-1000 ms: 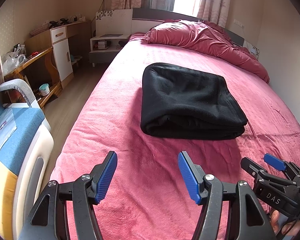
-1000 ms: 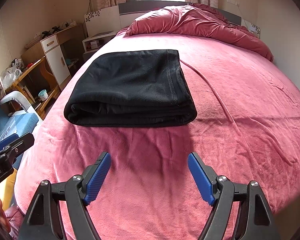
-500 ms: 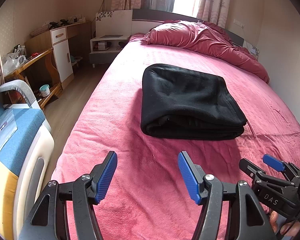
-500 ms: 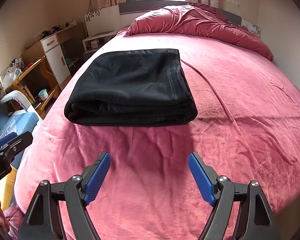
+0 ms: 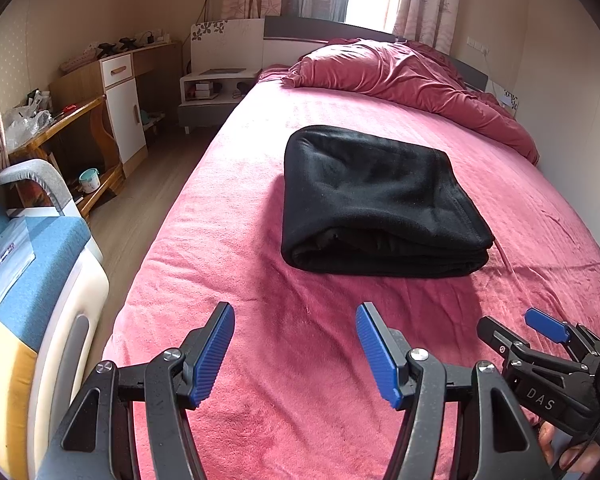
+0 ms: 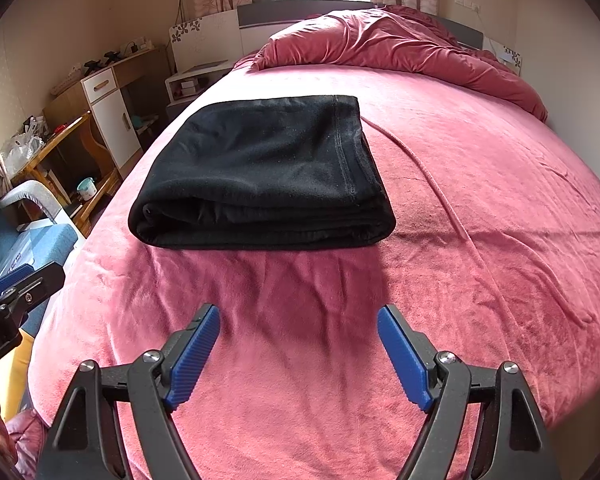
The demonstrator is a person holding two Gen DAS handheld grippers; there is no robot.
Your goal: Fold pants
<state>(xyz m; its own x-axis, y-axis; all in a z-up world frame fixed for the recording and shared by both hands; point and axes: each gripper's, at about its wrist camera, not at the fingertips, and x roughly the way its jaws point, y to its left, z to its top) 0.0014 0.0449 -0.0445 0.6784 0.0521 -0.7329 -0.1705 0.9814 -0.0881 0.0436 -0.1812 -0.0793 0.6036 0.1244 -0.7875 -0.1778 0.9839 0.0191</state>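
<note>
The black pants [image 6: 260,176] lie folded into a thick rectangular stack toward the left edge of the bed [image 6: 480,240], well short of the crumpled quilt [image 6: 400,52] at the headboard end, layered edges facing the foot. Both the left gripper [image 5: 295,344] and the right gripper [image 6: 299,344] hover over the foot end, jaws spread wide and empty, apart from the cloth; the folding looks finished, so nothing needs holding

Black pants [image 6: 260,172] are lying folded in a thick rectangle on the pink bed [image 6: 480,240], while the right gripper [image 6: 300,354] is hovering nearer the camera with blue pads [image 6: 402,356] spread wide and the left gripper [image 6: 16,292] is poking in at the left edge.
</note>
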